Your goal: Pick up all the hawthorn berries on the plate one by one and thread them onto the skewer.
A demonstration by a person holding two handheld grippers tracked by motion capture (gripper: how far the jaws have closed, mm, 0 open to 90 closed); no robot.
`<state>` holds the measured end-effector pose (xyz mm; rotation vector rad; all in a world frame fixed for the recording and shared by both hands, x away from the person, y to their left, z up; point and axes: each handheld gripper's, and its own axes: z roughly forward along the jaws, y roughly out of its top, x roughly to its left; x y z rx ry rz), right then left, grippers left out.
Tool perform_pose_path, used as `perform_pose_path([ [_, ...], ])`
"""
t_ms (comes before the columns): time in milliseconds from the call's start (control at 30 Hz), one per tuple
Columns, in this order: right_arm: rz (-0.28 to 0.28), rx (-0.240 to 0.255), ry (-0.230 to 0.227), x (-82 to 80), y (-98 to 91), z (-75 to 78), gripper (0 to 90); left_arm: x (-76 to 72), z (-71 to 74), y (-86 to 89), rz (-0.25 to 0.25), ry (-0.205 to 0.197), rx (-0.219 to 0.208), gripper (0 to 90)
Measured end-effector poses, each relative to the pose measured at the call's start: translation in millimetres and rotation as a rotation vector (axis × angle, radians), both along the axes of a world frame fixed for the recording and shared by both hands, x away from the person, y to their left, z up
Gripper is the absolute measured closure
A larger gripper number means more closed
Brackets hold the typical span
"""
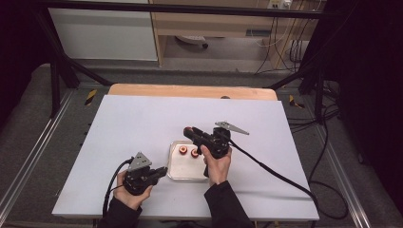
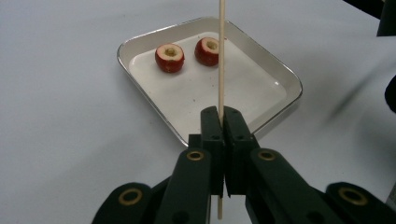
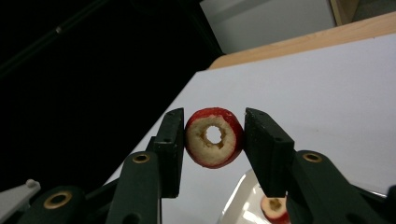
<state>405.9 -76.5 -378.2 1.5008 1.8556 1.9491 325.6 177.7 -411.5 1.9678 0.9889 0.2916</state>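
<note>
Cored red fruit (image 3: 214, 137) between right hand-held gripper (image 3: 214, 140) jaws, above tray (image 3: 238, 200).

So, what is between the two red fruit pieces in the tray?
Bare white tray floor lies between the two red fruit pieces; in the left gripper view, the skewer crosses only the right one.

White sheet (image 1: 142, 118): we log it under and around the left claw (image 1: 164, 171) and the right claw (image 1: 188, 131).
Wooden edge (image 1: 190, 90): beyond the right claw, along the sheet's far side.
White cabinet (image 1: 102, 33): well beyond the left claw.
Floor cables (image 1: 280, 47): far beyond the right claw, to its right.
Black frame bar (image 1: 190, 8): we note it farthest beyond both claws.
</note>
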Motion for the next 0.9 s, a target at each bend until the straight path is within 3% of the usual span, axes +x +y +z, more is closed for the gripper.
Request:
perform_pose_path([
  [67, -0.005, 0.012, -0.008, -0.3, 0.9, -0.6, 59.9, 0.2, -0.2, -0.2, 0.007, 0.004, -0.009, 88.3],
  [100, -0.016, 0.055, -0.024, -1.3, 3.5, -2.0, 59.9, 0.3, -0.3, -0.5, 0.011, 0.006, -0.016, 88.3],
  [167, -0.019, 0.066, -0.028, -1.6, 4.1, -2.7, 59.9, 0.3, -0.5, -1.2, 0.016, 0.010, -0.024, 88.3],
  [233, -0.031, 0.111, -0.033, -3.3, 7.4, -5.6, 59.9, 0.4, -0.5, -2.3, 0.019, 0.014, -0.033, 88.3],
  [433, -0.036, 0.177, -0.043, -5.4, 11.2, -10.1, 60.0, 1.4, 0.6, -4.9, 0.034, 0.016, -0.048, 88.3],
  [900, -0.049, 0.284, -0.052, -10.1, 16.8, -16.4, 60.1, 1.0, 1.3, -12.4, 0.039, 0.022, -0.099, 88.3],
])
